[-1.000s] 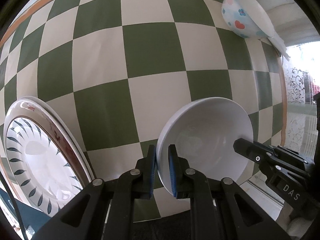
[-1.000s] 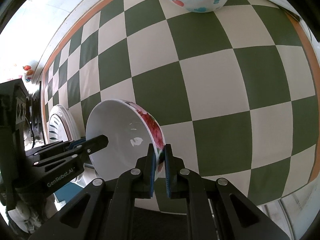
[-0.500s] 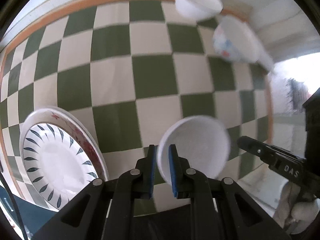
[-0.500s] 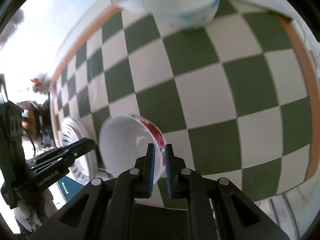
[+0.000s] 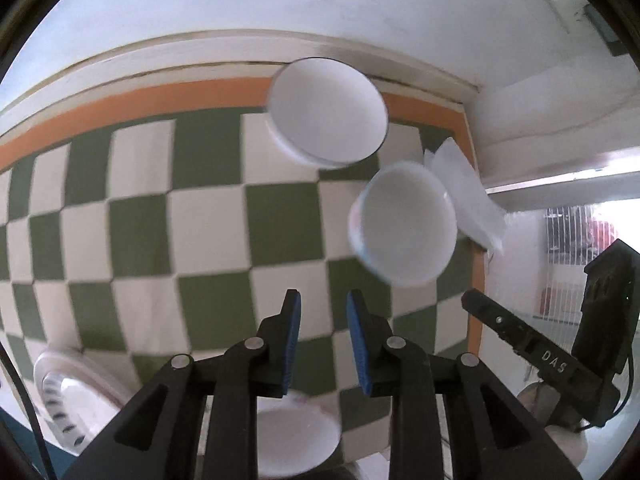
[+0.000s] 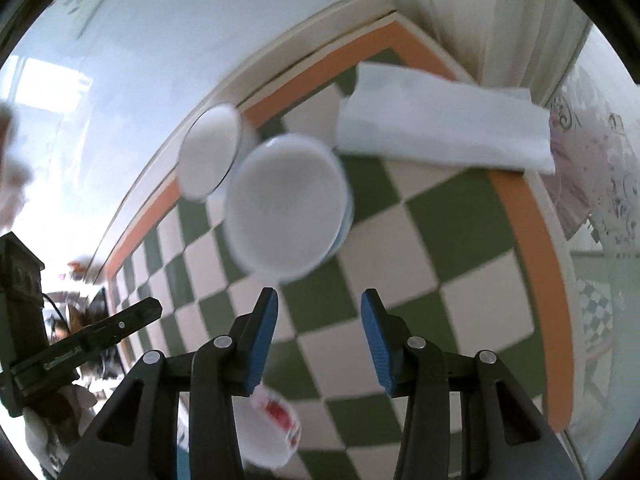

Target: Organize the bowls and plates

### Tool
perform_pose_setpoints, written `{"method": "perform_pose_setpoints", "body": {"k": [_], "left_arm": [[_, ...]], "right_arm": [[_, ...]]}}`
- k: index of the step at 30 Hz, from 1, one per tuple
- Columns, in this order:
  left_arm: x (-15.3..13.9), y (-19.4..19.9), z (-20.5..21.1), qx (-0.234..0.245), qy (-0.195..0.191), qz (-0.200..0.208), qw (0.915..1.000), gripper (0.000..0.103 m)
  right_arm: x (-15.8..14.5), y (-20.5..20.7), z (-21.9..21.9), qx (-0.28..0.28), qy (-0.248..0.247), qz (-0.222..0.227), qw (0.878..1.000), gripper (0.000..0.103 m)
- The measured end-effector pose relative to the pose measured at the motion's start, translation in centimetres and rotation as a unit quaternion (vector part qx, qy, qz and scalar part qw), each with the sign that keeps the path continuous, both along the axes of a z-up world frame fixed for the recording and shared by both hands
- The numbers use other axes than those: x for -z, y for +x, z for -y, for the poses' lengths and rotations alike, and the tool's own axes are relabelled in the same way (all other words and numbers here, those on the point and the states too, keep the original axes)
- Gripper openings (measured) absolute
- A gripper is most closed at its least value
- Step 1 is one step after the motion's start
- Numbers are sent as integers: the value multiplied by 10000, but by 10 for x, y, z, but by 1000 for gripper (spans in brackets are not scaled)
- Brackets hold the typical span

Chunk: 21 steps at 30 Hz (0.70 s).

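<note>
Both views are motion-blurred. My left gripper is open and empty above the checked tablecloth. Below its fingers lies the white bowl with red flowers; it also shows under my right gripper in the right wrist view. My right gripper is open and empty. A plain white bowl stands at the far edge, and a bowl with blue and red spots is beside it. Both show in the right wrist view, white and spotted. A stack of patterned plates lies at lower left.
A white folded cloth lies at the far right corner by the spotted bowl. The table has an orange border and meets a white wall at the back. The other gripper's body is at the right.
Both grippers have opened and let go of the flowered white bowl, which now lies below them. Both have tilted up, so the far bowls and wall come into view.
</note>
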<state>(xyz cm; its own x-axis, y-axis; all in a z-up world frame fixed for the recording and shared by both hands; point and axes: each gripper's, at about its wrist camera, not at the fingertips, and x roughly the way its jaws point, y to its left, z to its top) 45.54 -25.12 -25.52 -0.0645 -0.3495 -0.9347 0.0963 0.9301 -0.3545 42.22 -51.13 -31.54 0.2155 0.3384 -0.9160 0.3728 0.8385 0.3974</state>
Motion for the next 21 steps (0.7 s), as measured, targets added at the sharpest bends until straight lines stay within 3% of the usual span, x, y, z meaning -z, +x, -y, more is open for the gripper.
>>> {"method": "perform_pose_setpoints", "body": {"k": [7,16,20,21], "left_arm": [[36,36,44,206,107,-308,9993,22],[73,49,68,426,303,-542,9972,21],[75,48,70,479,314,-403,9975,13],[74,48,70,502,328,-386,9975,13]], "right_arm": [[23,39,20,40,9,-172,9998,46],[57,66,21,-118,-3,-444,9989,45],[66,72,19,-163,-43,-519,9985,12],[67,72,18,-175,-24,-504,9986,10]]}}
